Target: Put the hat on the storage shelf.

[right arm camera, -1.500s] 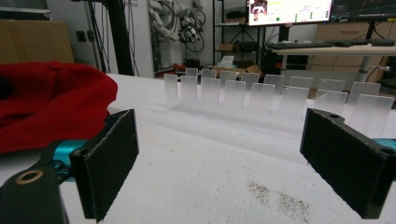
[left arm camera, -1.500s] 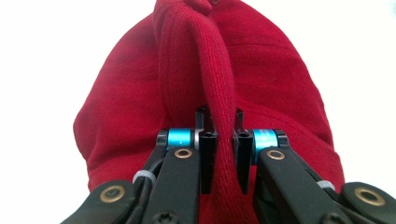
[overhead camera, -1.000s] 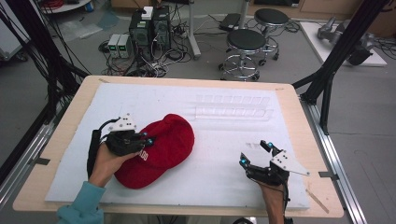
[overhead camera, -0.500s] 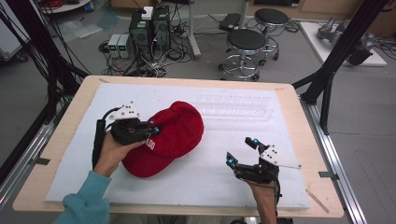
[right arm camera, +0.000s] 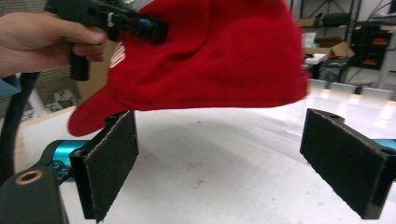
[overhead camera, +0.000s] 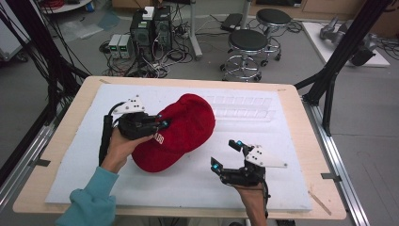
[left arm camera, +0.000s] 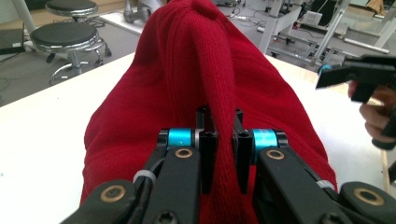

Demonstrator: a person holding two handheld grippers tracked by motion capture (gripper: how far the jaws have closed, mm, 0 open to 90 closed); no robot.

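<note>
Here: one red cap (overhead camera: pixel 186 129), fold pinched by left gripper (overhead camera: pixel 162 125); right gripper (overhead camera: pixel 227 154) wide, empty.

left tongs (overhead camera: pixel 162 126) clamped; right tongs (overhead camera: pixel 226 155) wide apart

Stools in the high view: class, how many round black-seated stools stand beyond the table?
2. The nearer stool stands behind the table's far edge; the second stool is further back to its right. More may be hidden outside the picture.

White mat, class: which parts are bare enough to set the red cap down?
Bare: the white mat left of the left gripper, and the strip between the red cap and the right gripper. Crowded: the middle, under the cap.
</note>
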